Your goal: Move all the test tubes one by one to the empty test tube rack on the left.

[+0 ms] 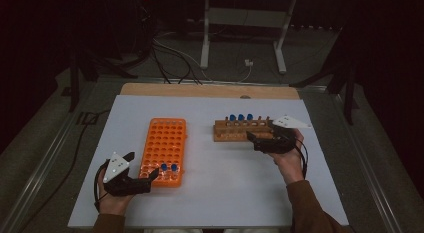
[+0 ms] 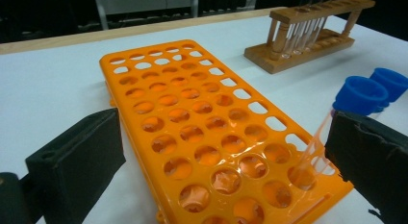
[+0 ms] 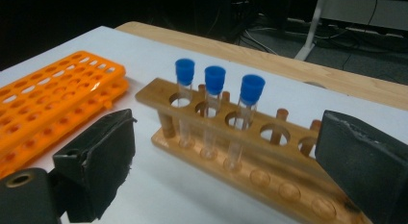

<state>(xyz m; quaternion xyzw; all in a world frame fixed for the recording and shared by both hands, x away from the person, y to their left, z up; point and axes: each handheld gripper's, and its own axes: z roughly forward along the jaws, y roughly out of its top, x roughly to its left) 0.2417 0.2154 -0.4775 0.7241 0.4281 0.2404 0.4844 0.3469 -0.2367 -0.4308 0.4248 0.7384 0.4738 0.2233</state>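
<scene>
Two blue-capped clear plastic tubes (image 2: 358, 96) stand in the orange plastic many-holed rack (image 2: 202, 128) just beside the left gripper's (image 1: 150, 176) spread fingers, while three more (image 3: 214, 80) stand in the one wooden rack (image 3: 250, 156) between the right gripper's (image 1: 256, 138) open, empty fingers.

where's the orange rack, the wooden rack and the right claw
orange rack (image 1: 165, 143), high view, on its holed top face
wooden rack (image 3: 269, 149), right gripper view, on its top bar between two holes
right claw (image 1: 254, 138), high view, midway between its black fingertips
</scene>
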